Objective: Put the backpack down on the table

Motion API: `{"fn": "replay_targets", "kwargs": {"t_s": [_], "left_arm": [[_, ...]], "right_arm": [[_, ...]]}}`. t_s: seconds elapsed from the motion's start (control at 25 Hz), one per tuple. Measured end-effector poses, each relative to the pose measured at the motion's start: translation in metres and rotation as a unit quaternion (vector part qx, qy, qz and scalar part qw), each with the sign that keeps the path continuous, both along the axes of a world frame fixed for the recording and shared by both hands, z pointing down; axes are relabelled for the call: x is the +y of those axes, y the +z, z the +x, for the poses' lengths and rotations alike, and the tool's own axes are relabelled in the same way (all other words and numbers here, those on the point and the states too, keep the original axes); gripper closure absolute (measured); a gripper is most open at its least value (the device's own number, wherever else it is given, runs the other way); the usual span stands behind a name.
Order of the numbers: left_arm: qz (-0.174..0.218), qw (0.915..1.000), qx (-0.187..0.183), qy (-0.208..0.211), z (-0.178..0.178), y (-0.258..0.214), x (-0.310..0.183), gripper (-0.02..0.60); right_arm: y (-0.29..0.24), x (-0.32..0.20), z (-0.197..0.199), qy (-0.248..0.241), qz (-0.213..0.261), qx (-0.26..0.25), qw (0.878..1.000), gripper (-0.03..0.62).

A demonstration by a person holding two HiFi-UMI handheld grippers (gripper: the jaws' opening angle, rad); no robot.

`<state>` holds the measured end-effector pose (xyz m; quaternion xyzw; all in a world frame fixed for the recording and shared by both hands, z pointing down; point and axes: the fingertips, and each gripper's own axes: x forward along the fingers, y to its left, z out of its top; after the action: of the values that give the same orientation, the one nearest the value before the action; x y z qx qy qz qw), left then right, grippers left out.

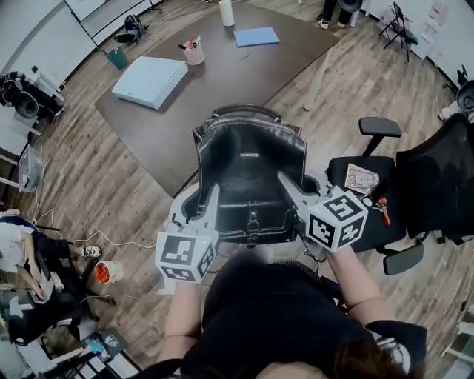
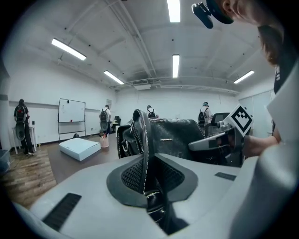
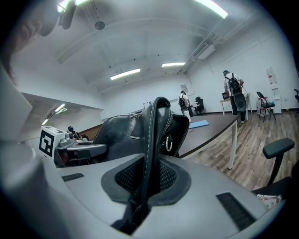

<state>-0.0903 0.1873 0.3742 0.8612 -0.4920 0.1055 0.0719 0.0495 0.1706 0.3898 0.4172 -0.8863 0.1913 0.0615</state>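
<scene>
The black leather backpack (image 1: 252, 174) hangs in the air at the near corner of the dark brown bench (image 1: 244, 81). Its top overlaps the near edge of the bench in the head view, and I cannot tell whether it touches the bench. The zip along its top looks closed, so what is inside does not show.

The left gripper (image 2: 147, 172) has its fingers (image 2: 128, 175) pressed nearly together on one black strap with white stitching (image 2: 142, 140). The right gripper (image 3: 147, 179) has its fingers (image 3: 166, 179) closed in the same way on the other stitched strap (image 3: 152, 135).

Toward the far side of the bench stands a pink cup (image 1: 195, 53) with pens in it. Beside the cup, at the left edge of the bench, lies a flat white box (image 1: 150, 80). At the far end lie a blue folder (image 1: 256, 36) and a white cylinder (image 1: 227, 12).

The part of the bench between the white box and the near corner is bare. Right of the near corner, on the wooden floor (image 1: 104, 185), stands a black office chair (image 1: 437, 178), near the backpack.
</scene>
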Motion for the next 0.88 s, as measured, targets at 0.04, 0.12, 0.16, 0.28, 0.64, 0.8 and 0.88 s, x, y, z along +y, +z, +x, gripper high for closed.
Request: {"fn": "replay_targets", "kwargs": {"t_s": [0.04,0.12,0.16,0.28,0.64,0.8,0.88], "left_arm": [[0.003,1.0,-0.007,0.0,0.002,-0.002,-0.004,0.52],[0.005,0.9999,-0.013,0.002,0.006,-0.005,-0.013,0.52],[0.004,0.9999,-0.013,0.005,0.008,-0.005,-0.019,0.52],[0.005,0.9999,-0.011,0.012,0.013,-0.006,-0.039,0.52],[0.008,0.9995,0.013,0.028,0.022,-0.01,-0.129,0.52],[0.016,0.9991,0.02,0.033,0.016,-0.019,-0.179,0.52],[0.018,0.9989,0.019,0.039,0.015,-0.024,-0.204,0.52]], "right_arm": [[-0.001,-0.004,0.002,0.0,0.001,-0.003,1.0,0.545],[-0.003,-0.012,0.006,0.003,0.002,-0.009,1.0,0.545],[-0.004,-0.016,0.008,0.005,0.002,-0.011,1.0,0.545],[-0.003,-0.033,0.014,0.014,0.002,-0.013,1.0,0.545],[-0.014,-0.119,0.023,0.023,0.004,-0.001,1.0,0.546],[-0.025,-0.17,0.018,0.025,0.014,0.004,1.0,0.546],[-0.029,-0.192,0.016,0.025,0.013,-0.001,1.0,0.546]]}}
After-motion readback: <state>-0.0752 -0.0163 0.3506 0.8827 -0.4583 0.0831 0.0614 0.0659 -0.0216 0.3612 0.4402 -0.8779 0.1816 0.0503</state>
